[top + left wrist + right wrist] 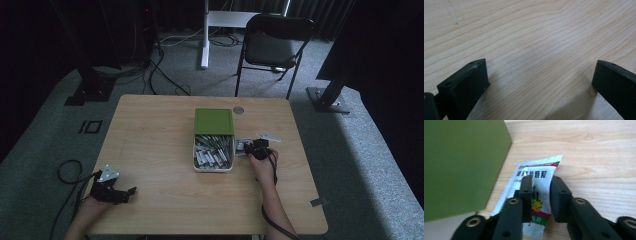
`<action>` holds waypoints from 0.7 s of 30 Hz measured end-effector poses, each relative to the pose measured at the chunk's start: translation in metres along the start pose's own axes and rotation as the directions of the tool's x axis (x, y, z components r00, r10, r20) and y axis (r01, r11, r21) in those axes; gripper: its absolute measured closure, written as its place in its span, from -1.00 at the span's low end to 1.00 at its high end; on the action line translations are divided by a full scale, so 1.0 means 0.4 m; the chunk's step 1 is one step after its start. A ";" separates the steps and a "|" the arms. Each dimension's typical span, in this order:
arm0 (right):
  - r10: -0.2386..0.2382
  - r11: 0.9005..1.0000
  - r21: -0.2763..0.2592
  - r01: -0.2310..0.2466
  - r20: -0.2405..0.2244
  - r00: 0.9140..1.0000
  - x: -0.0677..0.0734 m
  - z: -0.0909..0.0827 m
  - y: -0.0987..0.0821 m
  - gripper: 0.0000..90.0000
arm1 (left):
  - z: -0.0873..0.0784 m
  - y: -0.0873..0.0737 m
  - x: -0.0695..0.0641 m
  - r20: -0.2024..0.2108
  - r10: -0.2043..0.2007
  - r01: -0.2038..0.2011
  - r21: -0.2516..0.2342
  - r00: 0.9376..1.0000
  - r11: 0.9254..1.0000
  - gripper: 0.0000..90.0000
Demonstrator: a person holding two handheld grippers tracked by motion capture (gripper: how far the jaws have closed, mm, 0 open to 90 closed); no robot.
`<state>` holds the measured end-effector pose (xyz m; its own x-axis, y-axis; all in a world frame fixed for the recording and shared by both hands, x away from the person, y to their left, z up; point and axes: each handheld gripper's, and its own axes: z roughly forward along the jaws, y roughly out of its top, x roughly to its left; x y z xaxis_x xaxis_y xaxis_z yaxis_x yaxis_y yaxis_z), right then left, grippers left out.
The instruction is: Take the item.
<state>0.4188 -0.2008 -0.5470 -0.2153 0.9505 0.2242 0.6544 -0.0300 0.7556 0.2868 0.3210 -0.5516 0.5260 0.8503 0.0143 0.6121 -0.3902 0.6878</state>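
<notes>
Nearest the person, the left gripper [131, 190] rests low on the wooden counter [160, 150] at its near left corner, held in the left hand [92, 202]. Its jaws stand wide apart with only bare wood grain between them, as the left gripper view shows.

Farther in, toward the right of the counter's middle, the right gripper [540, 195] is held in the right hand [263, 167] over a small printed packet [537, 173] that lies flat on the wood. The jaws are a little apart with the packet showing in the gap between and under them; whether their tips touch it I cannot tell.

The packet lies just beside the right wall of a white box [213, 169] full of similar packets. The box's green lid [214, 121] stands open at its far side.

Beyond the counter, a black folding chair [272, 45] stands on grey carpet.
</notes>
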 end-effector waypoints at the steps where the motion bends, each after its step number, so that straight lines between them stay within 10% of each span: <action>1: -0.008 1.000 0.002 0.008 0.007 1.000 -0.003 0.001 -0.002 0.57 | 0.000 0.000 0.000 0.000 0.000 0.000 0.000 1.000 1.000 -0.97; 10: -0.059 0.998 0.012 0.059 0.026 0.998 -0.014 -0.020 -0.008 0.05 | 0.000 0.000 0.000 0.000 0.000 0.000 0.000 1.000 1.000 -0.97; 21: -0.063 0.998 -0.022 0.065 0.068 0.996 -0.059 -0.081 -0.011 -0.13 | 0.000 0.000 0.000 0.000 0.000 0.000 0.000 1.000 1.000 -0.97</action>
<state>0.3973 -0.2332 -0.5358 -0.2067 0.9693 0.1334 0.6226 0.0251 0.7821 0.2868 0.3210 -0.5516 0.5261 0.8503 0.0144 0.6121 -0.3904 0.6877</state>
